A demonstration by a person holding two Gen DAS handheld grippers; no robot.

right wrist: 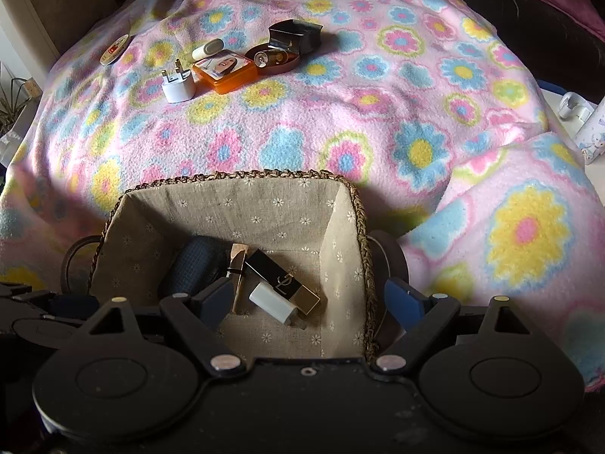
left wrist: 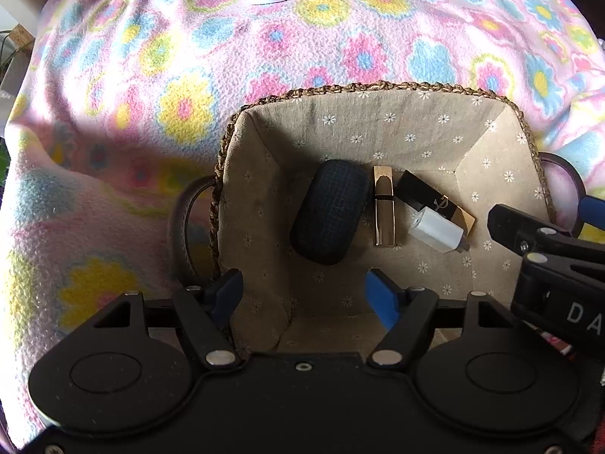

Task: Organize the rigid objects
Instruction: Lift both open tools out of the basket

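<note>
Both grippers hang over the lined basket [left wrist: 378, 121] on the flowered blanket [left wrist: 151, 75]. The left gripper [left wrist: 304, 295] stands part open with nothing between its fingers; the right gripper [right wrist: 308, 302] gapes wider, straddling the basket's right rim, also empty. Inside lie a dark case [left wrist: 331, 212], a gold lipstick [left wrist: 383, 206], a black lipstick [left wrist: 419, 191] and a small white adapter [left wrist: 435, 233]. A white plug [right wrist: 177, 89] and an orange tin [right wrist: 225, 70] wait farther off.
</note>
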